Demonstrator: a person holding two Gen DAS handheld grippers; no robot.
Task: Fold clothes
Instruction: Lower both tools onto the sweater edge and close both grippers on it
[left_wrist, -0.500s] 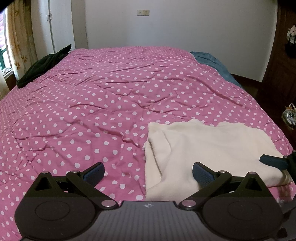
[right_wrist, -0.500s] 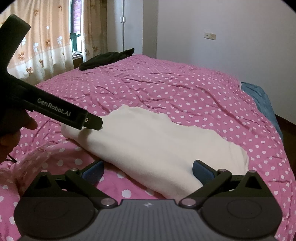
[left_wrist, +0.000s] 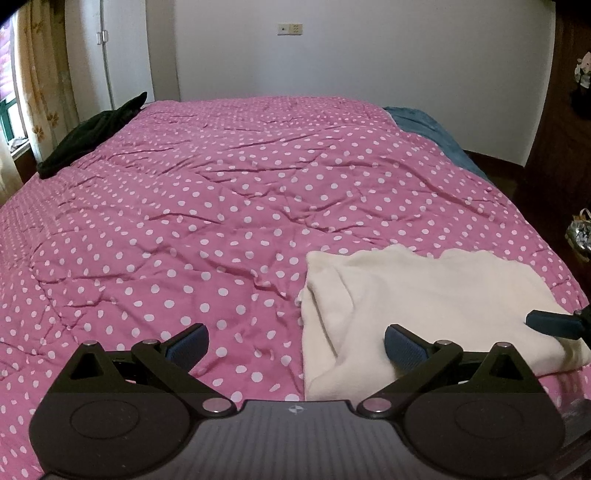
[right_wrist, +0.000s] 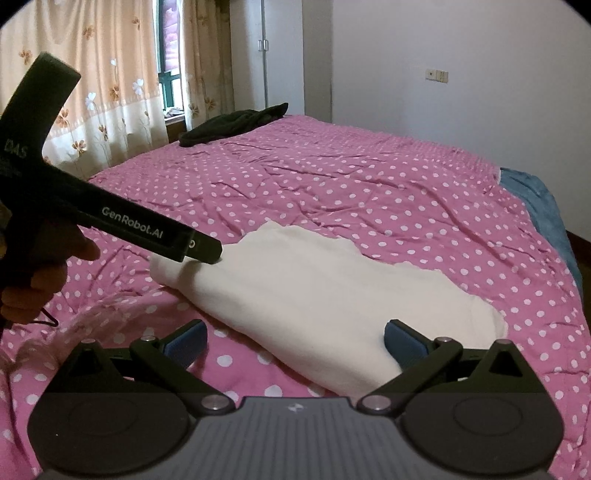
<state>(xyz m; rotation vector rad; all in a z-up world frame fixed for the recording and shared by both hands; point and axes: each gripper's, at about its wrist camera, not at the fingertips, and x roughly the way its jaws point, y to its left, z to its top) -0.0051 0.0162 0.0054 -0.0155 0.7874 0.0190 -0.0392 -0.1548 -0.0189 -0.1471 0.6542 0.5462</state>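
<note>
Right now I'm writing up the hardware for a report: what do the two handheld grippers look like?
Both match: the left gripper and right gripper have black linkage arms with silver pivot pins, blue textured pads and a grey ribbed body. Seen from the side, the left one is a black bar with white "GenRobot.AI" lettering, held in a bare hand.

Left gripper (left_wrist: 295, 341), jaws apart, hovers at the folded cream garment (left_wrist: 424, 295) on the pink polka-dot quilt (left_wrist: 221, 206).

The bed (left_wrist: 236, 206) is viewed low from its foot in both views; the cream garment (left_wrist: 424, 295) (right_wrist: 332, 295) is shared, lower right and centre.
</note>
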